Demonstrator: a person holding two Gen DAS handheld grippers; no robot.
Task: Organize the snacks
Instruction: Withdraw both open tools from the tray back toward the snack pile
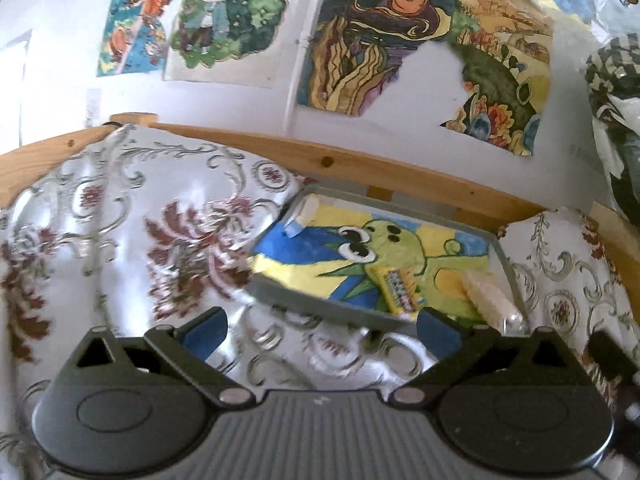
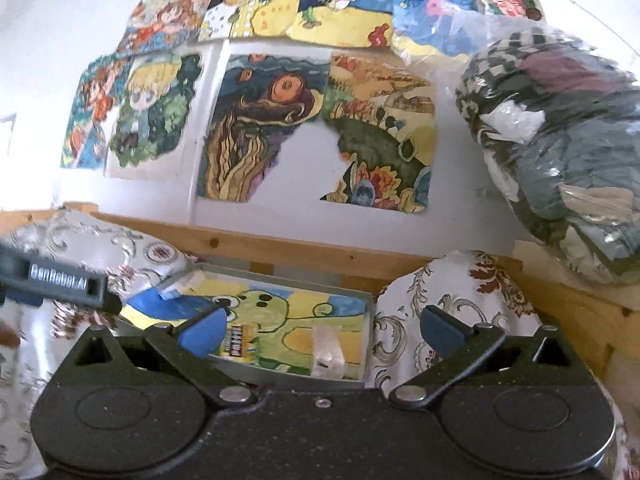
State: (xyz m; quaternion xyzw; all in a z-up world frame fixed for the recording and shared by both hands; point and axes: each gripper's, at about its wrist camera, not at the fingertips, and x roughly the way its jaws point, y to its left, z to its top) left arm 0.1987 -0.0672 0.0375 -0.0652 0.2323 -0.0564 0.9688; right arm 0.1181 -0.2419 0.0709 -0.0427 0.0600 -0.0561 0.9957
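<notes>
A shallow grey tray (image 1: 316, 307), lined with a painted green creature, lies on the floral cloth against a wooden rail. Inside it are a yellow snack packet (image 1: 398, 288), a pale snack in clear wrap (image 1: 488, 298) and a white-and-blue packet (image 1: 302, 218) at the far left corner. My left gripper (image 1: 320, 334) is open and empty, just short of the tray's near wall. My right gripper (image 2: 324, 330) is also open and empty, hovering over the tray (image 2: 280, 376), with the yellow packet (image 2: 240, 346) and clear-wrapped snack (image 2: 328, 354) between its fingers' line of sight.
Floral satin cloth (image 1: 120, 240) covers the surface and bunches up right of the tray (image 2: 432, 292). A wooden rail (image 2: 300, 252) runs behind, under a wall of drawings. A plastic bag of folded fabric (image 2: 568, 152) sits at the right. The left gripper's grey finger (image 2: 60, 284) enters from the left.
</notes>
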